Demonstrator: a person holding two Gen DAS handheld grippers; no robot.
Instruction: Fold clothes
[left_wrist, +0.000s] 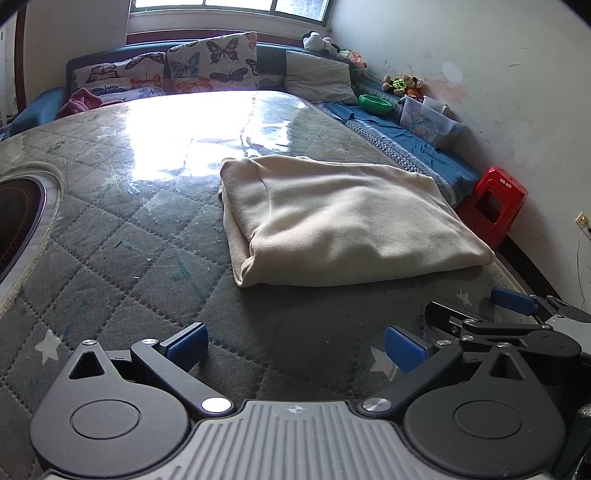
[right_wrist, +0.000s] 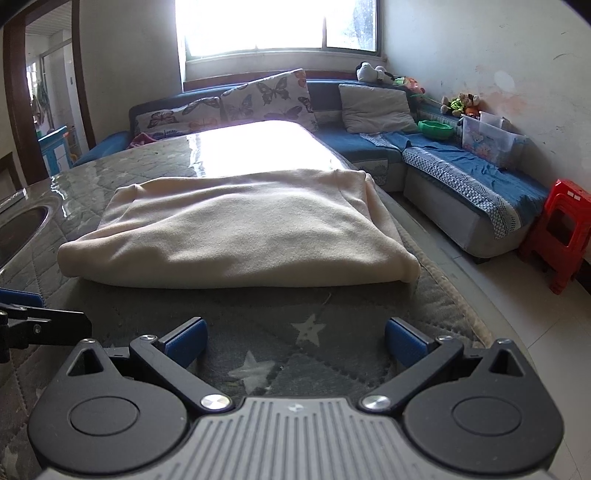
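A cream garment (left_wrist: 340, 221) lies folded into a thick rectangle on the quilted grey table cover (left_wrist: 129, 236). It also shows in the right wrist view (right_wrist: 236, 236), straight ahead. My left gripper (left_wrist: 295, 345) is open and empty, a short way in front of the garment's near edge. My right gripper (right_wrist: 295, 341) is open and empty too, just before the garment's near fold. The right gripper's fingers (left_wrist: 513, 301) show at the right of the left wrist view. The left gripper's finger (right_wrist: 20, 297) shows at the left edge of the right wrist view.
A round sunken cooktop (left_wrist: 18, 225) sits in the table at the left. A blue corner sofa (right_wrist: 461, 177) with butterfly cushions (right_wrist: 266, 96), a clear plastic box (right_wrist: 491, 142) and a green bowl (right_wrist: 436, 129) stands behind and right. A red plastic stool (right_wrist: 557, 229) stands on the floor at right.
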